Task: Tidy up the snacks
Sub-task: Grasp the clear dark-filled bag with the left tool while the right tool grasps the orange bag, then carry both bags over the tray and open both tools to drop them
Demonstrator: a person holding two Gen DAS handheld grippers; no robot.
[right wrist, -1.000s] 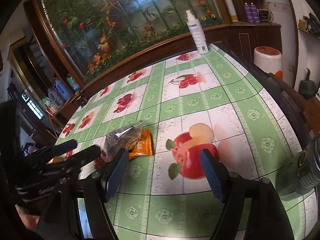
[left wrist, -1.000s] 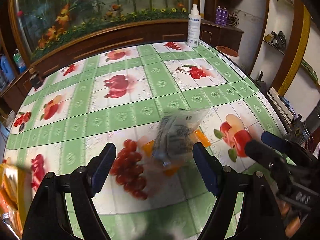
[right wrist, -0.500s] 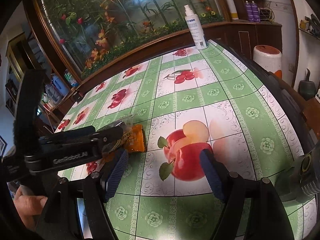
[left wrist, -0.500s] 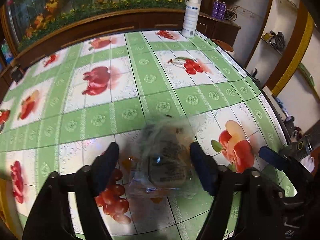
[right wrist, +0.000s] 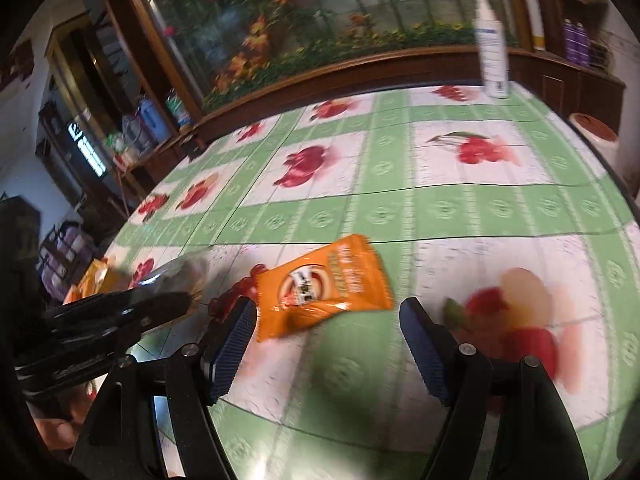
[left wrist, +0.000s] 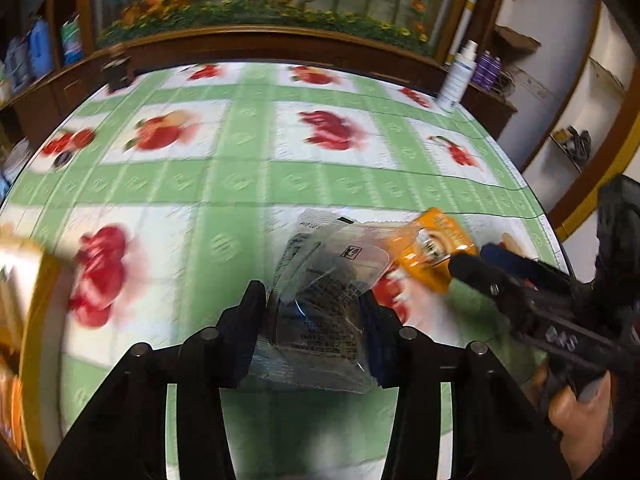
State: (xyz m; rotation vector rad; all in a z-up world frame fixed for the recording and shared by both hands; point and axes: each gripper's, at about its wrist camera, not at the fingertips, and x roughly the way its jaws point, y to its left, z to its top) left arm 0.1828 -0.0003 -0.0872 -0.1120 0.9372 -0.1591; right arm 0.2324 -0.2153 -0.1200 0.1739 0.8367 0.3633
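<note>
between the closing left hand-held gripper (left wrist: 316, 316) jaws sits a clear snack bag (left wrist: 320, 304).

My left gripper (left wrist: 316, 308) fills the lower middle of its own view: 2 matte black angular arms, each with 2 round silver rivet heads, ending in fingers (left wrist: 250, 312) with dark blue pads. My right gripper (right wrist: 326, 334) looks the same in its own view, and here the ribbed blue pads (right wrist: 234, 346) show clearly, with 1 silver rivet behind each pad. At the right edge of the left view, that gripper's black body carries pale embossed lettering I cannot read, gripped by my right hand (left wrist: 576, 412) under a black sleeve (left wrist: 620, 216).
</note>
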